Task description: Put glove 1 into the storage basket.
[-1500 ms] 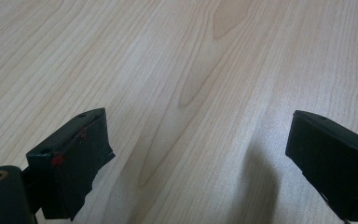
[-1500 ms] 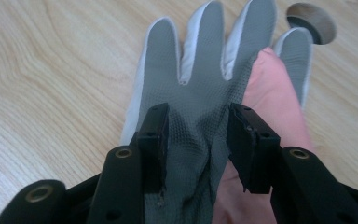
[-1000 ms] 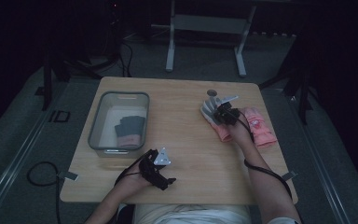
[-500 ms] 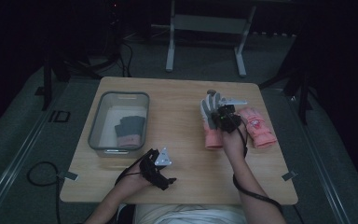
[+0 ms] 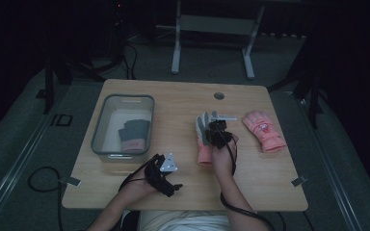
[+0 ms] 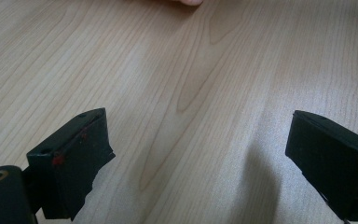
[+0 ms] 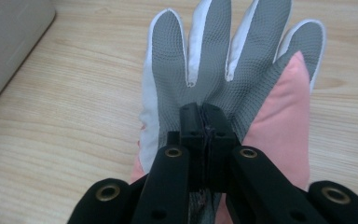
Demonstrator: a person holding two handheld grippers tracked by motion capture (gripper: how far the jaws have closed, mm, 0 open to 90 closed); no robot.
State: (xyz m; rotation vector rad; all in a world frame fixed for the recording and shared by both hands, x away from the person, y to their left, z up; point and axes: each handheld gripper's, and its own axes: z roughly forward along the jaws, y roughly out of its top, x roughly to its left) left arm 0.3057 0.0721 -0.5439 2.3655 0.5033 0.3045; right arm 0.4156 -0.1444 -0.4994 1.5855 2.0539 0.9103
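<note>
The right gripper (image 7: 203,122) has its jaws pressed together, pinching the palm of a glove (image 7: 233,70) with a grey textured palm, white finger sides and pink fabric. The glove lies flat right of the tray (image 5: 98,132), fingers pointing toward the table's (image 5: 183,98) far edge; its cuff is hidden under the gripper. The left gripper (image 6: 205,154) hovers near the front edge, jaws spread wide over bare wood.
</note>
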